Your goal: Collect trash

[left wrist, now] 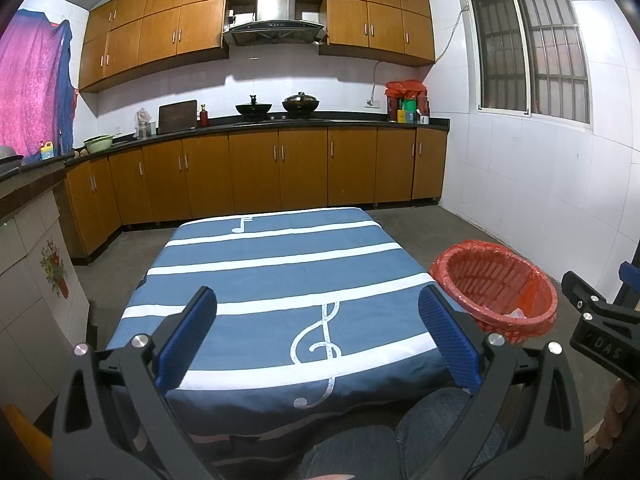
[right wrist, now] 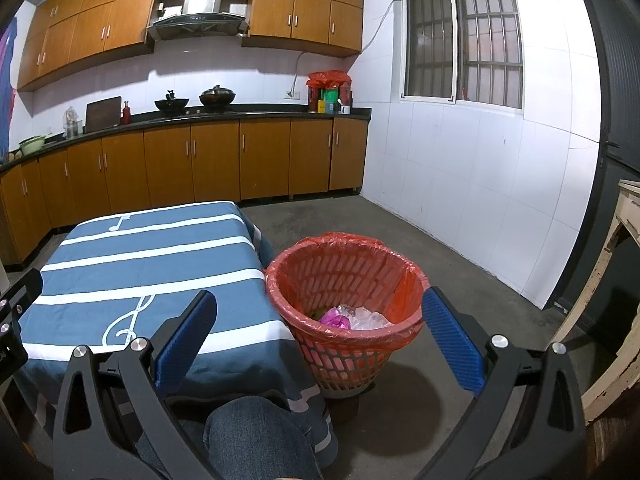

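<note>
Hidden: the person's knees (right wrist: 256,432) in jeans fill the bottom edge under both cameras. The near table edge is behind the left fingers, and the basket's foot sits in shadow.
Left gripper (left wrist: 318,338): fingers spread wide, nothing between the blue pads (left wrist: 192,336), touching nothing. It hangs above the near end of the table.
Right gripper (right wrist: 320,338): fingers equally wide apart and empty. In the left view only a black part of it shows at the right edge, cut off.
Table (left wrist: 280,272): covered in blue cloth with white stripes and music notes. A treble clef lies between the left fingers.
Basket (right wrist: 344,308): red, lined with a red bag, on the floor touching the table's right corner. It sits between the right fingers, nearer the right one.
Trash (right wrist: 354,317): pink and clear crumpled plastic at the basket's bottom. What lies under it is hard to make out. The left view shows only a pale scrap.
Beyond: wooden cabinets (left wrist: 280,168), two woks (left wrist: 276,108) on the counter, and a barred window (right wrist: 464,40).
</note>
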